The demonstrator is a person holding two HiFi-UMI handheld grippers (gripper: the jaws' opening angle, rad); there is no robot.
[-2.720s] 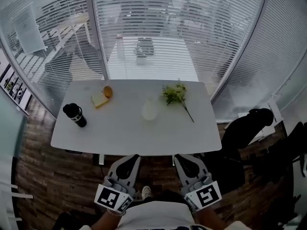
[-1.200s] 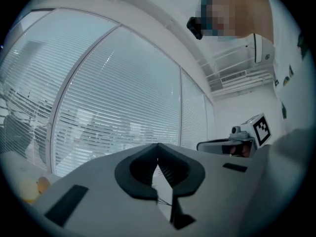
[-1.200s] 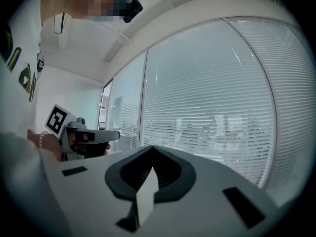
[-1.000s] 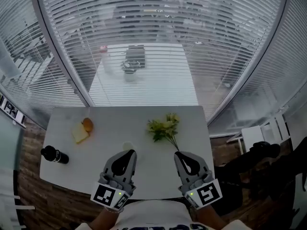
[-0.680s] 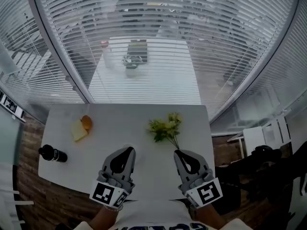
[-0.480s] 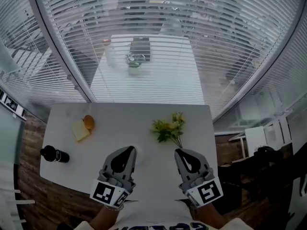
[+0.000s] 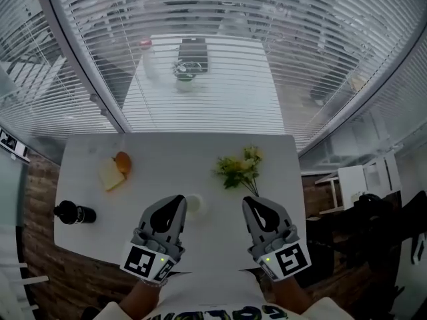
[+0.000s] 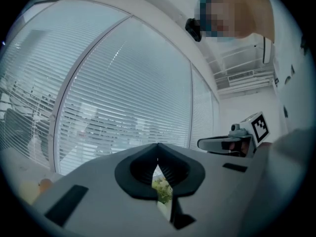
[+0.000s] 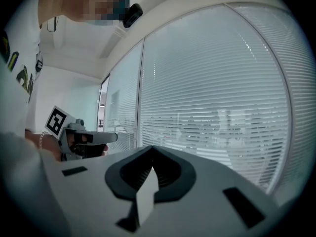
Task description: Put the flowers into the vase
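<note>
Both claws are clenched and empty. The left gripper (image 7: 177,201) and the right gripper (image 7: 249,203) are shown with their jaws pressed tip to tip. In each gripper view the jaws meet at a point and nothing is held between them.

Compared with the earliest head view, both grippers have been carried from short of the near edge of the table (image 7: 167,153) to a place above its near part, and a little further forward within the last second.

The vase (image 7: 194,205), a pale round vessel that appears to stand upright, is now seen just beside the left gripper's tip, on its right. The flowers (image 7: 239,168) lie flat on the table, right of the vase and apart from it, with the stem end just ahead of the right gripper's tip.

The approach is therefore judged nearly complete, while the picking up has not begun. The right jaws would have to be opened before the stem could be taken.

Further out a dark bottle (image 7: 73,213) lies by the left edge and a pale slice (image 7: 110,177) rests against an orange round thing (image 7: 123,162). Slatted blinds (image 7: 213,39) close the view behind.
</note>
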